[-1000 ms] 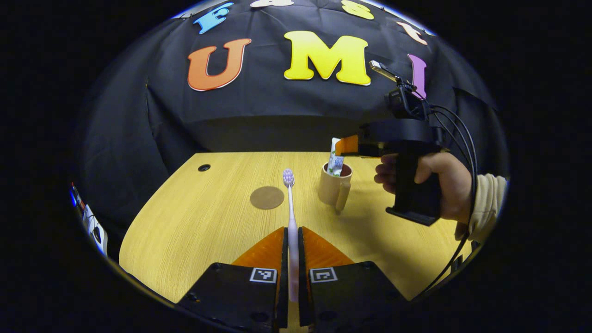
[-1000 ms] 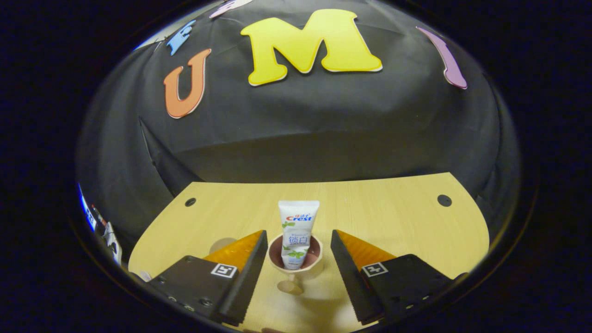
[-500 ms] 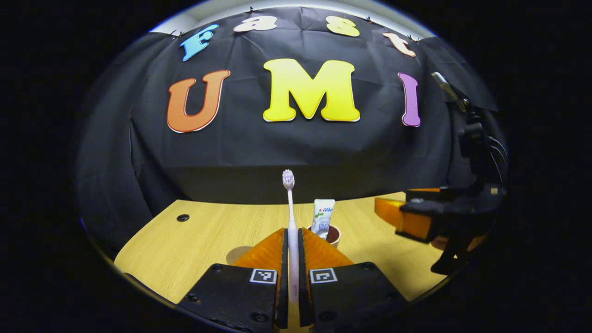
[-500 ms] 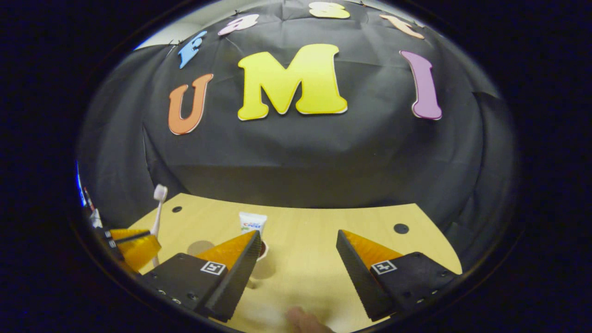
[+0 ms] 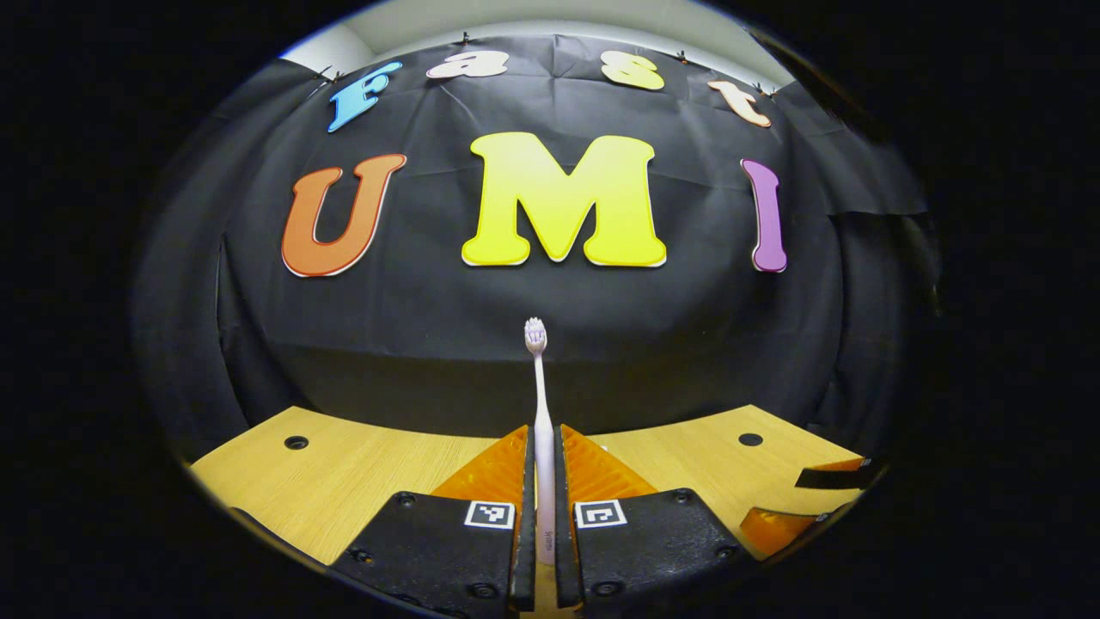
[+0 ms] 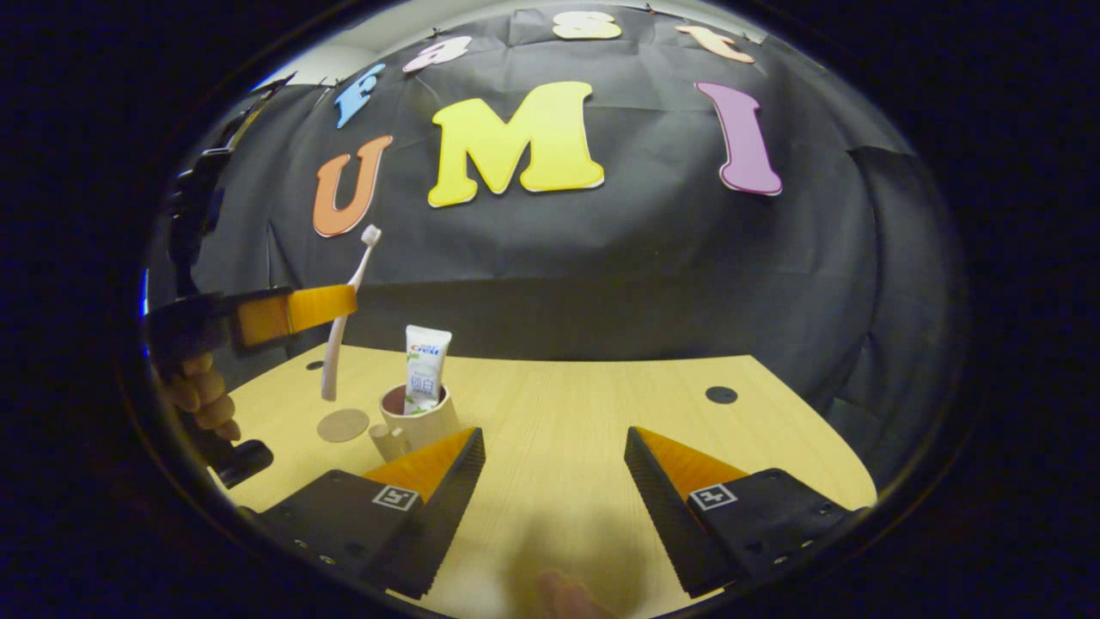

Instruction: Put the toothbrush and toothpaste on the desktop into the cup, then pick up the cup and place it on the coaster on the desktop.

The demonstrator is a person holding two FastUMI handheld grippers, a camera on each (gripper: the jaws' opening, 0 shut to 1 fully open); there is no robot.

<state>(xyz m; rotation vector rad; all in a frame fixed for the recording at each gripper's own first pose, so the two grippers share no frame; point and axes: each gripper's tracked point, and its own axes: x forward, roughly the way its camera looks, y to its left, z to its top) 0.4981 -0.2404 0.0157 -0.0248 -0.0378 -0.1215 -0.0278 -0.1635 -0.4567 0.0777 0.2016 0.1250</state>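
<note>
Spanning booth floor: wooden desktop (image 6: 584, 447), coaster (image 6: 342, 425) beside cup (image 6: 421, 421).

Left gripper (image 5: 539, 550) jaws clamped (nearly together), raised high, right gripper (image 6: 554, 481) jaws spread wide, low

The pale pink toothbrush (image 6: 342, 331) hangs bristles-up above the round brown coaster (image 6: 342, 425), just beside the beige cup (image 6: 421, 423) holding the upright white toothpaste (image 6: 424, 368).

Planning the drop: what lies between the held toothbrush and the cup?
In the right gripper view, nothing: the toothbrush hangs above the coaster, left of the cup.
</note>
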